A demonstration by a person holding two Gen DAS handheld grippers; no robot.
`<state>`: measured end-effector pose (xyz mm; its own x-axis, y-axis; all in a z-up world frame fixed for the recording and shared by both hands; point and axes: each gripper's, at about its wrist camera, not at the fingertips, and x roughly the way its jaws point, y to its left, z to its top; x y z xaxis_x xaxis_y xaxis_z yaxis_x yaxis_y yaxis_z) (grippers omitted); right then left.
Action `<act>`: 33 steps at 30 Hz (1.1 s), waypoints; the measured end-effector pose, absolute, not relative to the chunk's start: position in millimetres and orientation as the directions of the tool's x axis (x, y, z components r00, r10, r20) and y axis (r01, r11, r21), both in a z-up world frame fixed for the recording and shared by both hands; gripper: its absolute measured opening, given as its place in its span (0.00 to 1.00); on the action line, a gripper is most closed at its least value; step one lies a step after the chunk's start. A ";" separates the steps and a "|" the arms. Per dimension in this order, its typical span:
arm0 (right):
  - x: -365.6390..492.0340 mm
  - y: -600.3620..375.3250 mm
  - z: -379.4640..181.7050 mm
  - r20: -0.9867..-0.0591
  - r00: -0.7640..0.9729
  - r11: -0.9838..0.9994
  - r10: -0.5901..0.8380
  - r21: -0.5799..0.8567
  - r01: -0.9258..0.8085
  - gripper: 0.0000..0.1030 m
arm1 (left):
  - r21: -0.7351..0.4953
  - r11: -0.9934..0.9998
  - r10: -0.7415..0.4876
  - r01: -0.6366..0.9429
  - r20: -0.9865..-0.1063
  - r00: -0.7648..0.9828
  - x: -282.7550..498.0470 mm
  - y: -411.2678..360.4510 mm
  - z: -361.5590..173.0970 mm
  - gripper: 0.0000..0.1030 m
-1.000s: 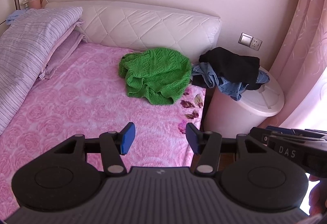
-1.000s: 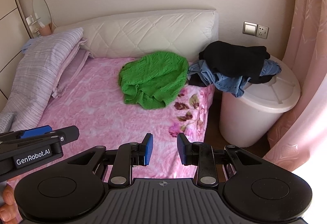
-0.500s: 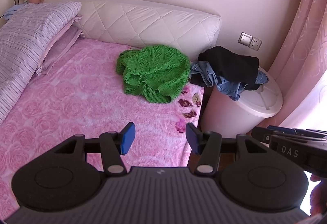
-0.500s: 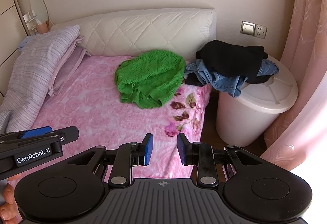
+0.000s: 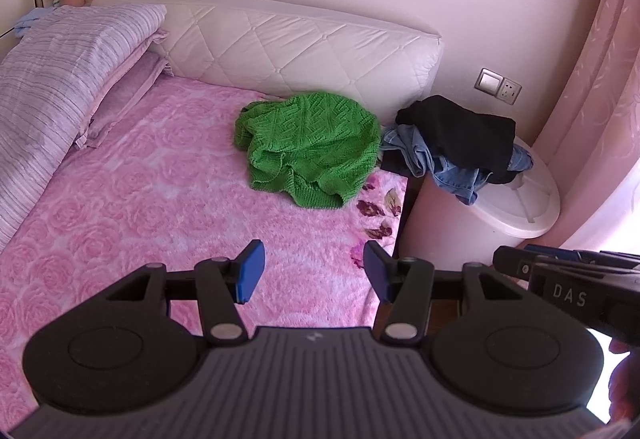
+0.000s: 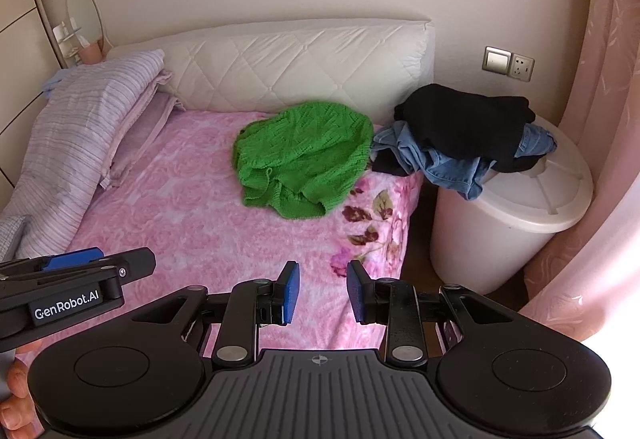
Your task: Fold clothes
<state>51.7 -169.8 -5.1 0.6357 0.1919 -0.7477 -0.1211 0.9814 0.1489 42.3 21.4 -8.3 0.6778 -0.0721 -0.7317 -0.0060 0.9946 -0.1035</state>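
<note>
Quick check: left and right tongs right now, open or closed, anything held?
Left tongs: open, holding nothing, above the pink bedspread.
Right tongs: open with a narrower gap, holding nothing; the green sweater lies untouched ahead.

We see the sweater point(image 5: 310, 149) mid-frame on the bed point(image 5: 160, 207), clothes pile point(image 5: 456, 143) on the bin point(image 5: 520, 207) to its right.

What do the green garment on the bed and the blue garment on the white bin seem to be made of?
Green garment: a chunky knit, probably yarn such as wool or acrylic; a raised stitch pattern shows and the surface is matte. Blue garment on the white bin: looks like denim, with faded blue cloth, stiff folds and seam lines.
</note>
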 end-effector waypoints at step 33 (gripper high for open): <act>147.0 -158.8 -21.9 -0.760 0.603 0.966 0.241 0.130 -0.223 0.29 | -0.109 0.988 -0.009 -0.110 -0.750 0.662 123.1 27.6 -21.7 0.49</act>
<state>147.0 -158.8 -21.9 0.6031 0.2409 -0.7604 -0.2227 0.9662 0.1296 123.1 27.6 -21.7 0.6617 -0.0092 -0.7497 -0.1098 0.9879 -0.1091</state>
